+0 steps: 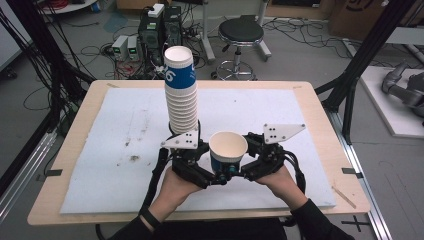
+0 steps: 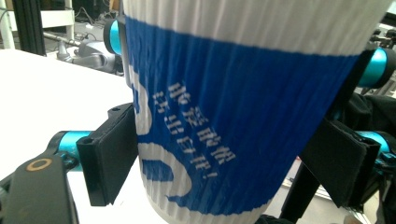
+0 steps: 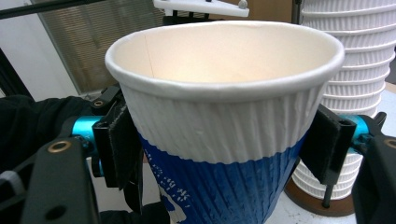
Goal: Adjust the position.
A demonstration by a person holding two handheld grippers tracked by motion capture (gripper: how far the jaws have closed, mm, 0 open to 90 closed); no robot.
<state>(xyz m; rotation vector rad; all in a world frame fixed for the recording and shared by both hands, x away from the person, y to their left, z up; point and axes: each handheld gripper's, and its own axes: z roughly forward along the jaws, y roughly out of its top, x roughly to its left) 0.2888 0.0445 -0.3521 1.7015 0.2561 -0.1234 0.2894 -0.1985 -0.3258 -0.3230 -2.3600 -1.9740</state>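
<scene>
Two handheld grippers meet over one ribbed blue-and-white paper cup [image 1: 228, 151] at the near middle of the white foam board [image 1: 125, 170]. At the cup's 9 o'clock in the high view, the left gripper [image 1: 200, 160] has its jaws part open around the cup's blue band; in the left gripper view the cup [image 2: 233, 116] sits between the pads [image 2: 112, 154], one at its wall, whether pressing I cannot tell. At the cup's 3 o'clock, the right gripper [image 1: 250, 162] has its jaws closed partway on the same cup [image 3: 224, 121], pads [image 3: 122, 149] snug on the ribbed wall below the rim. At the cup's 11 o'clock stands the tall stack of nested cups [image 1: 180, 95]. Judged from here, the handover goes best if the right jaws squeeze lightly, keep the cup upright, and the left jaws spread fully before either hand moves off.
</scene>
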